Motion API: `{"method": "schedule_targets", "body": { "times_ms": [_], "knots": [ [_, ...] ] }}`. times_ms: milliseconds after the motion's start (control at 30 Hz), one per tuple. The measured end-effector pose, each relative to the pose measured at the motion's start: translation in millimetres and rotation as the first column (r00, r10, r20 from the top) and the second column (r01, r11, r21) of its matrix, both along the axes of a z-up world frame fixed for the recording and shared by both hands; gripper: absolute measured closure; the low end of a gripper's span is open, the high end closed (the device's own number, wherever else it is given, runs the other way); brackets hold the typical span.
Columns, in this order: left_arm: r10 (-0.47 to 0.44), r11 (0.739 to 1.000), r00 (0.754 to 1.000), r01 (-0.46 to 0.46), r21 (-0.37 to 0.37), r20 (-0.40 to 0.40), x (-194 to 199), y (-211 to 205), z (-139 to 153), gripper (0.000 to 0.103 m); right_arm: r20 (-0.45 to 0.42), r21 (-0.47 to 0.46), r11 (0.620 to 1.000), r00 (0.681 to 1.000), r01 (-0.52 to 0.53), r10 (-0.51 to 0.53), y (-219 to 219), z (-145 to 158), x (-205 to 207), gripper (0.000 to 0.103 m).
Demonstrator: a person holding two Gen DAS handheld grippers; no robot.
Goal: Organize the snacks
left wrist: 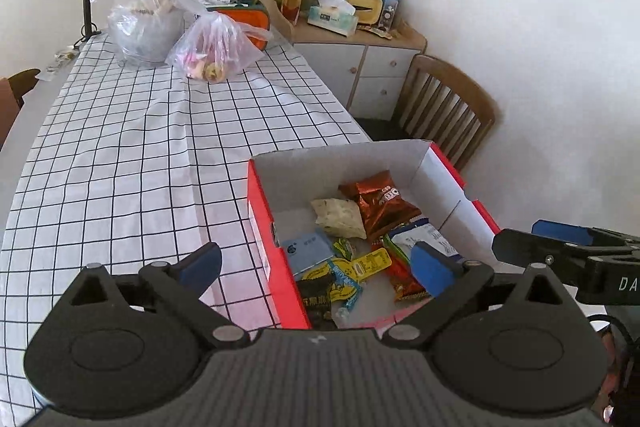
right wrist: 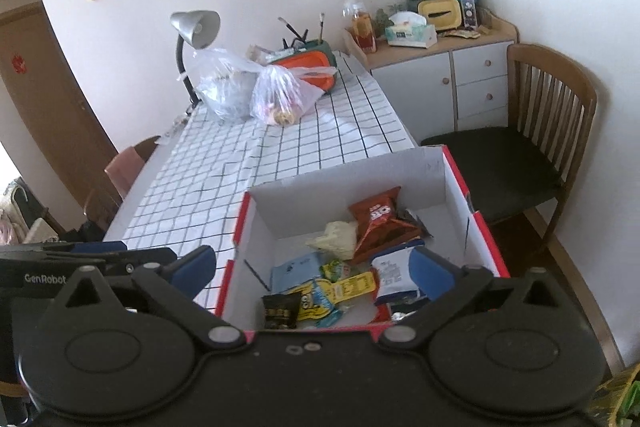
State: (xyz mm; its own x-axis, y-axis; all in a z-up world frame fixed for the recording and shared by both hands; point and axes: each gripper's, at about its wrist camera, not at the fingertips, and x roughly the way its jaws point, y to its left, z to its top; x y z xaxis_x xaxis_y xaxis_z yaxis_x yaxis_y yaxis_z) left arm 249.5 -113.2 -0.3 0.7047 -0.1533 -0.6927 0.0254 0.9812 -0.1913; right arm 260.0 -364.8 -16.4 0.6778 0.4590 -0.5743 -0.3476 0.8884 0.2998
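Both grippers empty, jaws wide apart: left gripper (left wrist: 316,263) & right gripper (right wrist: 314,267) over box (right wrist: 456,183) w/ snacks (right wrist: 376,219) on table (left wrist: 120,155).

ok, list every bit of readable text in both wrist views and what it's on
"GenRobot": on the left gripper body, seen from the right wrist.
"DA", cut off by the frame edge: on the right gripper body, seen from the left wrist.
Oreo-style logo on the brown snack pack: partly legible only.
Other wrappers in the red box: too blurred.
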Motion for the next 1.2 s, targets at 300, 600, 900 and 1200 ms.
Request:
{"method": "schedule_targets", "body": {
  "times_ms": [300, 600, 900, 1200],
  "knots": [
    [0.000, 1.000, 1.000, 0.000, 0.001, 0.008, -24, 0, 2, 0.002, 0.063, -0.030, 0.999, 0.998, 0.030, -0.028, 5, -3, -34, 0.000],
    [0.012, 1.000, 0.999, -0.013, 0.024, 0.030, -38, -16, -1, 0.002, 0.118, -0.052, 0.995, 0.990, 0.087, -0.080, 2, -4, -47, 0.000],
    [0.043, 0.999, 0.998, -0.045, 0.023, 0.050, -41, -20, 2, 0.002, 0.097, -0.035, 0.995, 0.991, 0.092, -0.088, -3, -7, -46, 0.000],
    [0.038, 0.999, 0.998, -0.040, 0.027, 0.058, -41, -25, 3, 0.002, 0.112, -0.045, 0.995, 0.990, 0.089, -0.084, -1, -6, -46, 0.000]
  ]
}}
